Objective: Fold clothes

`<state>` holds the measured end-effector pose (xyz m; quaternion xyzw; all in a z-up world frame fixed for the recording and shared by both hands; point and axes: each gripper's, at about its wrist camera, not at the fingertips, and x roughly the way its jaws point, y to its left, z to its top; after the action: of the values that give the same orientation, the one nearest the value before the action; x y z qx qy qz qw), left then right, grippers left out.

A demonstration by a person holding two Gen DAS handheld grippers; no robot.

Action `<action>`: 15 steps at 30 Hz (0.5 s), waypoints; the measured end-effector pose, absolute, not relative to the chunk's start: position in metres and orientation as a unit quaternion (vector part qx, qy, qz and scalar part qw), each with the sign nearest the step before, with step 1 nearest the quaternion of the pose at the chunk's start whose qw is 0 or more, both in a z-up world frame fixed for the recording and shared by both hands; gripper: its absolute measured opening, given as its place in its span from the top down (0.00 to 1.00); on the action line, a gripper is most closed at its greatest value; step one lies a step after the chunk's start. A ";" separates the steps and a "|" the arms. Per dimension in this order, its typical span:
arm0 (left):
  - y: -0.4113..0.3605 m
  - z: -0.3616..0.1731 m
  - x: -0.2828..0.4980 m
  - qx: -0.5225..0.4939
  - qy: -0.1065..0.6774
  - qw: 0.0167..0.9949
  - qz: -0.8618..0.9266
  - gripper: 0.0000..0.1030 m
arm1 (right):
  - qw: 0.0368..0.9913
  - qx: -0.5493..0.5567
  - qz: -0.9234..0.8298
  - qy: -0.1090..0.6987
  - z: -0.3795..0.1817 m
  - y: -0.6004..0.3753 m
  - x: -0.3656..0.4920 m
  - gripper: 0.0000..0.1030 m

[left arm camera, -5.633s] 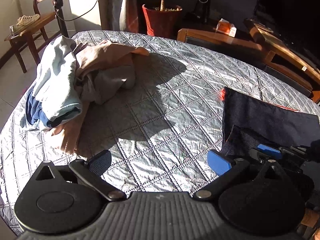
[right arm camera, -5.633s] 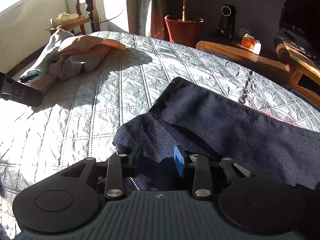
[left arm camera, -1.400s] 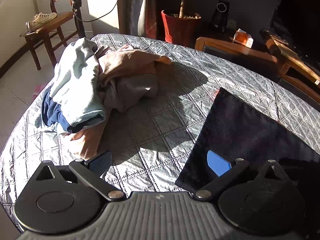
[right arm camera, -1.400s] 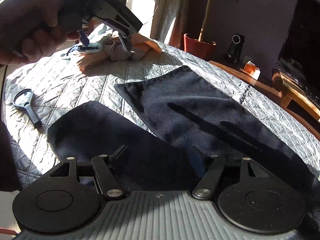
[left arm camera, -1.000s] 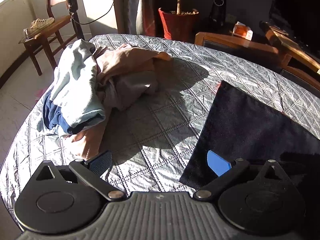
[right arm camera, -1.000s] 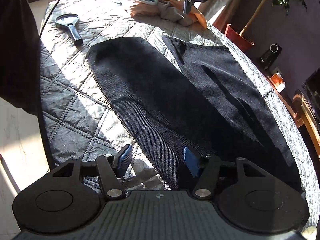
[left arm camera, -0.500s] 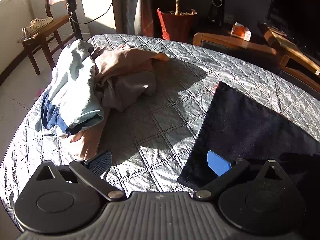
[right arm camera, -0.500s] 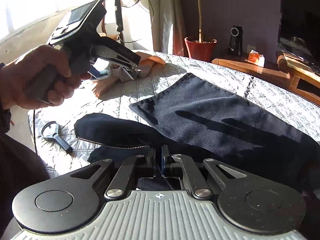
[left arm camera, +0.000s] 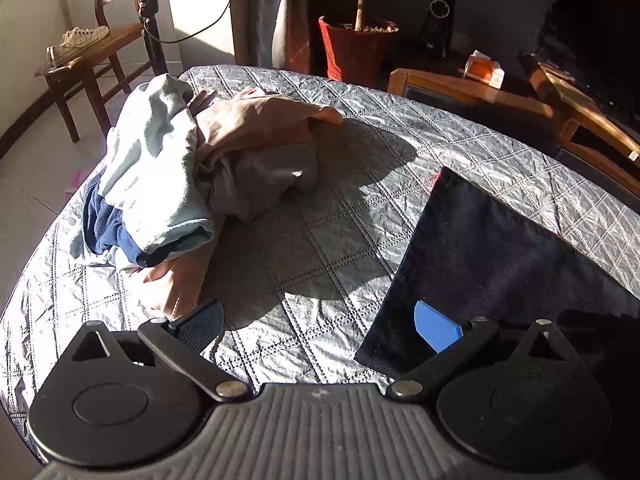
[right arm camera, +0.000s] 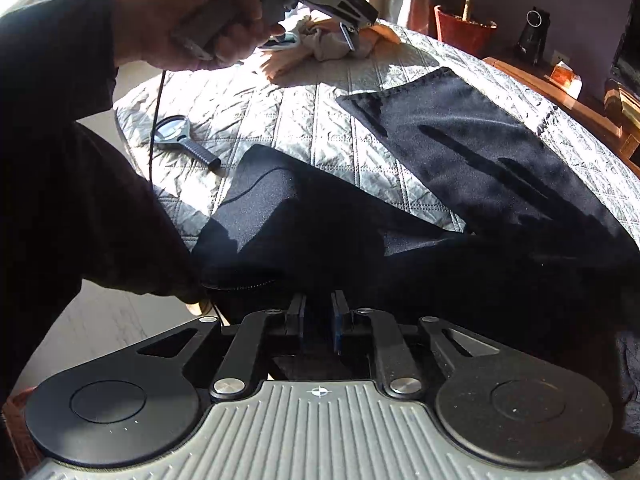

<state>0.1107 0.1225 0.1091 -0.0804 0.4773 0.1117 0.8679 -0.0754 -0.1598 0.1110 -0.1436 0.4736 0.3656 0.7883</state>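
Dark navy trousers (right arm camera: 472, 152) lie on the quilted grey table cover (right arm camera: 304, 112). One leg lies flat toward the far side, and the near part (right arm camera: 320, 232) is lifted and bunched. My right gripper (right arm camera: 318, 314) is shut on the trousers' near edge, by a zipper. My left gripper (left arm camera: 320, 320) is open and empty, held above the table. Its right blue pad (left arm camera: 436, 326) hovers over the flat leg's corner (left arm camera: 500, 248). The left gripper also shows in the right wrist view (right arm camera: 320, 28), held up in a hand.
A pile of unfolded clothes (left arm camera: 192, 176), light blue, tan and grey, lies at the table's far left. A magnifying glass (right arm camera: 180, 136) lies near the left edge. A wooden chair with a shoe (left arm camera: 80, 52), a red plant pot (left arm camera: 356, 48) and wooden furniture (left arm camera: 520, 96) stand beyond.
My right gripper closed on the trousers' near edge and has lifted it, bunching the cloth. My left gripper stayed open and barely moved.
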 end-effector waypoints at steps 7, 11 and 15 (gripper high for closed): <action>0.126 0.109 0.111 -0.085 0.476 0.867 0.118 0.01 | 0.810 -0.063 0.402 0.423 0.130 -0.146 -0.056 0.37; 0.129 0.110 0.111 -0.087 0.474 0.867 0.124 0.01 | 0.816 -0.170 0.380 0.401 0.107 -0.097 -0.025 0.36; 0.129 0.109 0.112 -0.085 0.475 0.866 0.127 0.01 | 0.807 -0.181 0.402 0.394 0.079 -0.065 0.010 0.36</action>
<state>0.1120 0.1292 0.1086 -0.0849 0.4755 0.1269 0.8664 0.0104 -0.0653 0.0789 -0.1812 0.3937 0.4017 0.8067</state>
